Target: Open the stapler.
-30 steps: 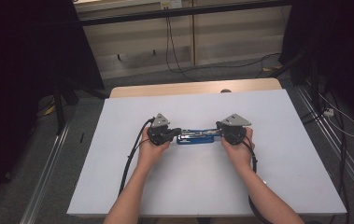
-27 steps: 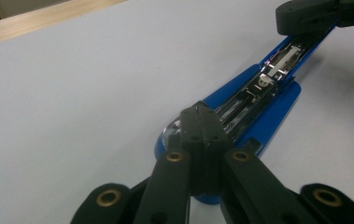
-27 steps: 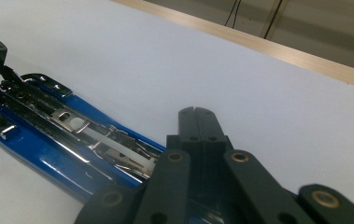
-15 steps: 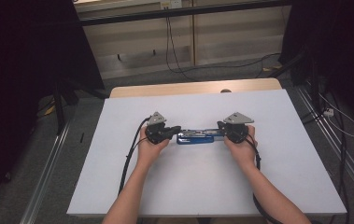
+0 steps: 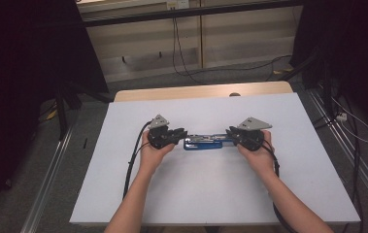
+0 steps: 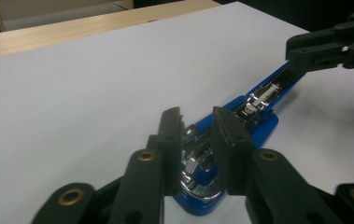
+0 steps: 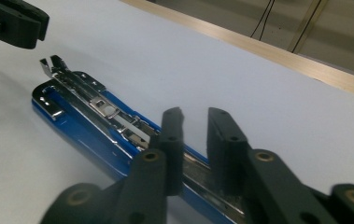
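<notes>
Blue stapler (image 5: 206,142) lies opened flat at frame centre on the white table (image 5: 210,194), stiff metal and slick. Left gripper (image 5: 177,136) and right gripper (image 5: 231,135) have just been opening, jaws narrowly parted around its ends, probably not pinching. Grab the blue sides.

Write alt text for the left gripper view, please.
A blue stapler, lying opened out on a white table, sits between the slightly parted black jaws of the left hand-held gripper; they have just been opening.

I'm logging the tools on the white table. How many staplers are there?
1. The blue stapler lies mid-table, opened out flat between the left hand-held gripper and the right hand-held gripper. Nothing suggests another hidden.
</notes>
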`<move>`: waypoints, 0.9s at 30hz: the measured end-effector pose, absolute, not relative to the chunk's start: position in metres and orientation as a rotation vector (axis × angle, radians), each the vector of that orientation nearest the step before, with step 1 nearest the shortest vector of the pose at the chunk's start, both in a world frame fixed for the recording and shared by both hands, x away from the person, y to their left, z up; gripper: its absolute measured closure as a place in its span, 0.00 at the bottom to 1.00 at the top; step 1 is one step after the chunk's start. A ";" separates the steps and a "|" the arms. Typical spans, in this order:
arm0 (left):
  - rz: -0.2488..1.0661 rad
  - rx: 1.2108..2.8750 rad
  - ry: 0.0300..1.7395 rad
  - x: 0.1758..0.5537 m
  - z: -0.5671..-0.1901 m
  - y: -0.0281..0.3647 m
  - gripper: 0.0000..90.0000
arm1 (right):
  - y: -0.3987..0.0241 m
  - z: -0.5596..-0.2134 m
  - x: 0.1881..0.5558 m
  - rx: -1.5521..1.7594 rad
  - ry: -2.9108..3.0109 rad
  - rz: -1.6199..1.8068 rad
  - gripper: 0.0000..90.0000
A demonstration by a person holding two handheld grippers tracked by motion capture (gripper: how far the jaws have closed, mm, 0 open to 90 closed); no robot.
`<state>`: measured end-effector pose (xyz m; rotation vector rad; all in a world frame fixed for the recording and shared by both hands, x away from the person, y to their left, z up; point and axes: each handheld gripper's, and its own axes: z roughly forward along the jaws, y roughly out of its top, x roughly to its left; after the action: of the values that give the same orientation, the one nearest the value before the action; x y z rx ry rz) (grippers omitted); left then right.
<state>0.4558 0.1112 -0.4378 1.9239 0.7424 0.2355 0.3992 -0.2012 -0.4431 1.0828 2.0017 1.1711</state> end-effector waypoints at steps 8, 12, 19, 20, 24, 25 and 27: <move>0.220 1.937 0.772 0.452 -0.432 0.115 0.44 | -0.221 -0.435 0.376 1.109 2.031 1.260 0.44; 0.235 1.929 0.804 0.449 -0.426 0.118 0.30 | -0.229 -0.436 0.369 1.118 2.037 1.274 0.34; 0.228 1.924 0.832 0.443 -0.423 0.123 0.18 | -0.245 -0.440 0.350 1.139 2.081 1.271 0.22; 0.228 1.925 0.834 0.443 -0.423 0.124 0.17 | -0.246 -0.440 0.348 1.141 2.087 1.266 0.21; 0.229 1.932 0.829 0.440 -0.422 0.124 0.15 | -0.252 -0.444 0.337 1.126 2.127 1.245 0.18; 0.232 1.937 0.829 0.440 -0.422 0.125 0.15 | -0.254 -0.445 0.335 1.123 2.138 1.242 0.18; 0.233 1.942 0.827 0.439 -0.422 0.125 0.14 | -0.257 -0.446 0.332 1.129 2.151 1.232 0.17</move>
<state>0.4393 0.1253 -0.4217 1.9422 0.8270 0.2331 0.3316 -0.2569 -0.4459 1.1289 2.1507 1.2323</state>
